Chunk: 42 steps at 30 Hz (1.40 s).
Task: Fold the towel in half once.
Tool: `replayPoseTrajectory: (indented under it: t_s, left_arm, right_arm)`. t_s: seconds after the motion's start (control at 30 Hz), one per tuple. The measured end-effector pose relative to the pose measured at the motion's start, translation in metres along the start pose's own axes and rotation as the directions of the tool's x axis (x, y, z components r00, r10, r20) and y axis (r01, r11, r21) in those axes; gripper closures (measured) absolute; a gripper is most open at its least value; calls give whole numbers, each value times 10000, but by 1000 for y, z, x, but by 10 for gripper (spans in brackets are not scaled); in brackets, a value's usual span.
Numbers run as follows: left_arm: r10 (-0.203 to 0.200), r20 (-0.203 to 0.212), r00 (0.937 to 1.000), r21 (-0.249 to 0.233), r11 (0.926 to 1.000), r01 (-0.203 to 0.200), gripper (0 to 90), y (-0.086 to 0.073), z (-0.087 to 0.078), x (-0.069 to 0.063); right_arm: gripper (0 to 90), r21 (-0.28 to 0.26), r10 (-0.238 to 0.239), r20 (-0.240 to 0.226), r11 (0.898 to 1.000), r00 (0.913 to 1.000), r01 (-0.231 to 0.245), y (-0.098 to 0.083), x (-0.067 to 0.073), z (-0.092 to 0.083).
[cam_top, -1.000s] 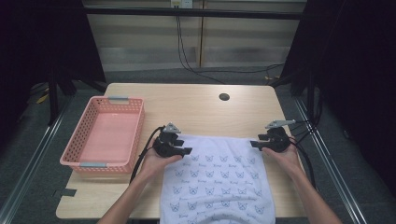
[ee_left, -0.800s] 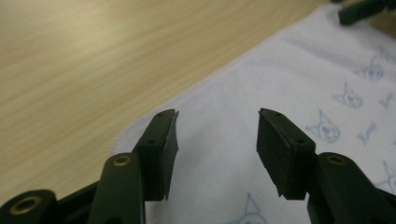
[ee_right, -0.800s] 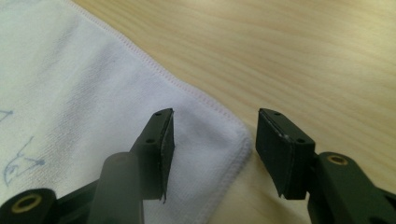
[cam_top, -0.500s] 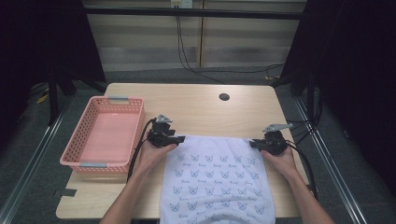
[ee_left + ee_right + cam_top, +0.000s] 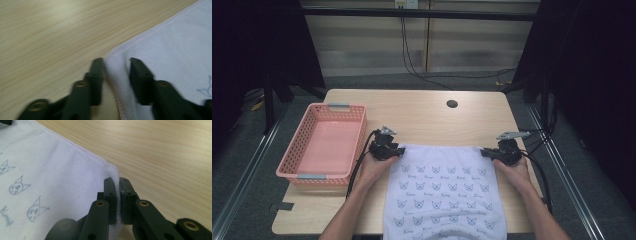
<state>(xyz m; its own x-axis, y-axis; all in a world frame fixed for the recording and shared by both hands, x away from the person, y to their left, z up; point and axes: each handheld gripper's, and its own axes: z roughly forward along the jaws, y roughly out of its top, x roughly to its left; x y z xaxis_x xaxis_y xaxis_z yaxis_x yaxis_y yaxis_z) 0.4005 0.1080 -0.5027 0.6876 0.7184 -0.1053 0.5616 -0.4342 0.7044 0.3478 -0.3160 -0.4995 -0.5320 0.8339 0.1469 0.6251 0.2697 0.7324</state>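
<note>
- Towel flat on table, far corners at both grippers.
- Right gripper: clamped on towel corner.
- Left gripper: jaws just closing, corner between them, not yet pinched.

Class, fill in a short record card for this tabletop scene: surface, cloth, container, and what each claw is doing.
Surface: light wooden table with a round dark hole
Cloth: white towel printed with small cat faces, lying flat, hanging over the near edge
Container: pink plastic basket, beside the towel
Left claw: jaws either side of the towel's far corner, just been closing, a gap left
Right claw: clamped on the other far corner's hem
</note>
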Motion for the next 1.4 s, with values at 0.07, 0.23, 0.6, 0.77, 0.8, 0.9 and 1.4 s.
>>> replayPoseTrajectory:
  t_s: [0.07,0.23,0.6,0.77,0.8,0.9,1.4]
  left_arm:
    - [-51,298,9995,-95,9999,54,794,0,2,-3]
    - [-514,726,9960,-147,9985,526,865,-1,3,2]
    - [-788,1078,9911,-824,9927,879,867,7,-5,1]
    - [-886,1271,9879,-1391,9846,1062,866,17,-21,6]
    - [-946,1324,9867,-1567,9809,1151,865,24,-28,9]
    - [-772,1273,9889,-1715,9802,986,865,32,-36,8]
    - [-535,1069,9928,-2277,9707,768,865,64,-56,15]
  right_arm:
    - [864,0,43,-40,10000,10000,-43,0,-1,0]
    - [865,-67,328,-289,9994,9990,-330,-1,-5,0]
    - [867,-1037,588,-578,9925,9966,-646,12,-12,-16]
    - [868,-1334,399,-560,9899,9976,-471,24,-10,-22]
    - [868,-1542,376,-572,9870,9977,-460,29,-11,-26]
    - [868,-1748,394,-599,9834,9974,-493,36,-12,-30]
    - [869,-2217,248,-559,9744,9981,-366,60,-15,-47]
